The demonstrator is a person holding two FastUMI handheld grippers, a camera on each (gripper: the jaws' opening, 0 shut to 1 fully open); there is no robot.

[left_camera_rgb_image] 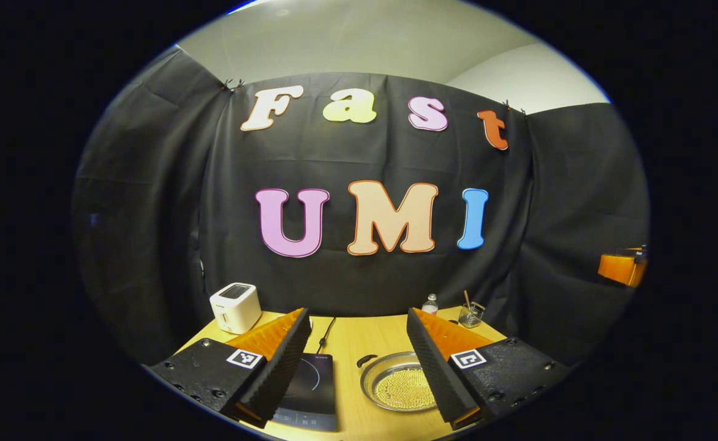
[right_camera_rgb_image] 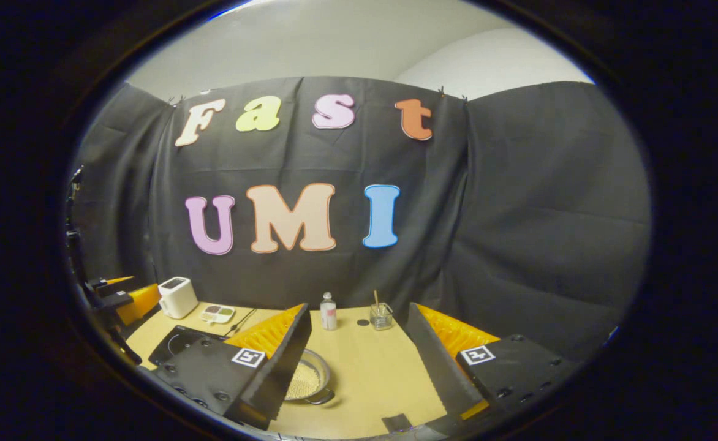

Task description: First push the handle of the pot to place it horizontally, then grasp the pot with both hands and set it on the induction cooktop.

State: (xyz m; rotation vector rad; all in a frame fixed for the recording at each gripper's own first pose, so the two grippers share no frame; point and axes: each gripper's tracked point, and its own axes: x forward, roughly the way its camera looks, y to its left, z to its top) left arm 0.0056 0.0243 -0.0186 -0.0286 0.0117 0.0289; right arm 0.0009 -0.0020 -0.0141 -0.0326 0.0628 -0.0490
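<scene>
A shallow silver pot [left_camera_rgb_image: 399,383] holding pale grains sits on the wooden table [left_camera_rgb_image: 353,334], partly behind my left gripper's right-hand finger. A small black handle [left_camera_rgb_image: 366,360] sticks out from its far left rim. The black induction cooktop [left_camera_rgb_image: 310,389] lies just left of it. My left gripper [left_camera_rgb_image: 357,313] hangs open above both, holding nothing. In the right gripper view the pot [right_camera_rgb_image: 310,380] peeks out beside the left-hand finger, a black handle [right_camera_rgb_image: 323,398] on its near rim, and the cooktop [right_camera_rgb_image: 172,343] is farther left. My right gripper [right_camera_rgb_image: 357,308] is open and holds nothing.
A white toaster [left_camera_rgb_image: 235,306] stands at the back left. A small bottle [right_camera_rgb_image: 329,311] and a glass with a stick [right_camera_rgb_image: 381,315] stand at the back by the cloth wall. A small tray [right_camera_rgb_image: 217,313] lies near the toaster. The left gripper [right_camera_rgb_image: 120,297] shows at the far left.
</scene>
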